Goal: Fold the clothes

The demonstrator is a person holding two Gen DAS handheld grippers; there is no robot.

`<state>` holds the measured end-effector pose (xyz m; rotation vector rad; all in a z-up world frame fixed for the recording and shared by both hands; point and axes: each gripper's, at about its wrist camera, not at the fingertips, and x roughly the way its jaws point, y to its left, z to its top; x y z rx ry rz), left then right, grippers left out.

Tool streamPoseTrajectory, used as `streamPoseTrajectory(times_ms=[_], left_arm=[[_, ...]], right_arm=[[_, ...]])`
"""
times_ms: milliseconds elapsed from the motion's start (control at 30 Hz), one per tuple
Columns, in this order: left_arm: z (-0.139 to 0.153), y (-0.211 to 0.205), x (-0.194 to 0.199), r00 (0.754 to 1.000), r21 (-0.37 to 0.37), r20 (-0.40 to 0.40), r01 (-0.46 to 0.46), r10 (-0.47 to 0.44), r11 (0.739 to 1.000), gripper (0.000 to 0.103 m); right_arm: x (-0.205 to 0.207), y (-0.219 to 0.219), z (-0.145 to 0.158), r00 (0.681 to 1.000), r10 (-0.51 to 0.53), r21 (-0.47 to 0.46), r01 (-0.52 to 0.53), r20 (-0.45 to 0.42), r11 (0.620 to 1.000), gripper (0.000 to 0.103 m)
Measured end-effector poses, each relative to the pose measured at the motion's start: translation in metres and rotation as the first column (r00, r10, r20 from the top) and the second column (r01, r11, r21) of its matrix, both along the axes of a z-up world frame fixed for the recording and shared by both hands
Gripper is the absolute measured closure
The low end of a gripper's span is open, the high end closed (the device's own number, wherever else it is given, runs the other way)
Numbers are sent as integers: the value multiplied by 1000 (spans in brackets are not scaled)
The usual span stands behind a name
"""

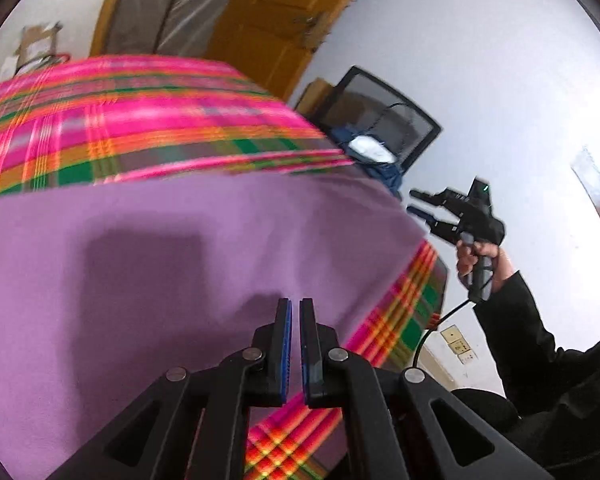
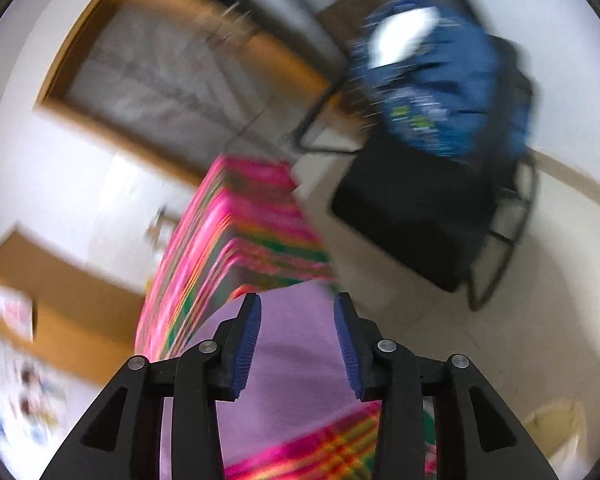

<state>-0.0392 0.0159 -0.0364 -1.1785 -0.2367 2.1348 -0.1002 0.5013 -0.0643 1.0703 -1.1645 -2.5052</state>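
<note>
A purple garment (image 1: 180, 264) lies flat on a table covered by a pink, orange and green plaid cloth (image 1: 140, 120). My left gripper (image 1: 295, 304) hovers over the garment's near right part, its jaws nearly together with a thin gap and nothing between them. My right gripper (image 1: 414, 202) is held in the air off the table's right side, open and empty. In the blurred right wrist view the right gripper (image 2: 297, 300) is open above the purple garment (image 2: 292, 364), with the plaid cloth (image 2: 240, 232) beyond.
A black mesh chair (image 1: 384, 120) with a blue bag (image 2: 440, 80) stands past the table's right end. A wooden door (image 1: 276, 20) and a plastic-covered frame (image 1: 168, 8) are behind. A cardboard box (image 2: 52, 292) sits left. The person's dark sleeve (image 1: 540, 360) is at right.
</note>
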Motion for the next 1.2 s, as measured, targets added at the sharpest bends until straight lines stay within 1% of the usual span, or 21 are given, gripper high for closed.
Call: streamPoseTrajectory(times_ms=[67, 133, 167, 200, 233, 333, 367, 433, 500, 533, 600, 667, 767, 900, 933, 967, 1000, 1033, 1067, 1133, 1200], left_arm=[[-8, 1, 2, 1000, -7, 25, 4, -4, 1000, 100], [-14, 1, 7, 999, -8, 42, 10, -10, 1000, 101], [-16, 1, 11, 999, 0, 37, 8, -8, 1000, 101], [-16, 0, 13, 999, 9, 38, 8, -8, 1000, 101], [-17, 0, 15, 999, 16, 43, 7, -8, 1000, 101], [-16, -1, 19, 999, 23, 50, 6, -7, 1000, 101], [-14, -1, 19, 999, 20, 47, 5, -6, 1000, 101], [-10, 0, 19, 999, 17, 34, 3, -3, 1000, 100], [-6, 1, 19, 1000, 22, 17, 4, -5, 1000, 100], [-7, 3, 18, 1000, 20, 15, 8, -9, 1000, 100], [-9, 9, 17, 1000, 13, 18, 18, -18, 1000, 100], [-12, 15, 16, 999, 6, 21, 33, -33, 999, 100], [-16, 19, 18, 999, 4, 20, 37, -38, 999, 100], [-17, 16, 19, 999, 20, 17, 27, -27, 999, 100], [-18, 16, 20, 1000, 23, 16, 23, -24, 999, 101], [-18, 16, 20, 1000, 25, 14, 21, -21, 999, 101], [-19, 17, 21, 1000, 27, 10, 19, -20, 999, 101], [-19, 17, 21, 1000, 27, 9, 19, -19, 999, 101], [-19, 17, 21, 1000, 28, 8, 19, -19, 999, 101], [-17, 17, 23, 1000, 21, 6, 21, -21, 1000, 101], [-13, 16, 23, 1000, 21, -2, 23, -23, 1000, 100]], right_arm=[[-14, -18, -1, 997, 76, 37, -76, 8, 996, 66], [-20, -24, -9, 994, 89, 72, -93, 55, 993, 69], [-22, -22, -11, 994, 90, 52, -93, 55, 994, 70], [-22, -20, -10, 995, 78, 61, -81, 57, 995, 70], [-21, -18, -10, 996, 62, 91, -69, 68, 994, 70], [-16, -13, -7, 992, -12, 224, -17, 126, 974, 70], [-14, -12, -4, 993, -22, 235, -6, 117, 972, 69], [-3, -18, 10, 999, -25, 255, 13, 41, 967, 68], [6, -34, 26, 999, 0, 304, 10, -32, 953, 66], [7, -45, 32, 998, 33, 321, -16, -49, 947, 66], [4, -73, 39, 989, 133, 346, -105, -61, 932, 66], [1, -101, 42, 976, 212, 390, -181, -40, 903, 66], [-8, -140, 41, 950, 312, 478, -276, 3, 834, 66], [-28, -171, 33, 915, 397, 522, -377, 80, 765, 71], [-32, -173, 32, 911, 400, 535, -386, 96, 752, 75], [-38, -173, 31, 911, 398, 540, -390, 108, 746, 79], [-42, -170, 31, 913, 393, 545, -387, 111, 744, 86], [-47, -167, 31, 919, 376, 558, -376, 122, 740, 89], [-51, -161, 31, 931, 341, 576, -352, 132, 738, 89], [-51, -149, 36, 947, 297, 576, -313, 125, 755, 88], [-39, -146, 45, 955, 285, 580, -279, 83, 765, 84]])
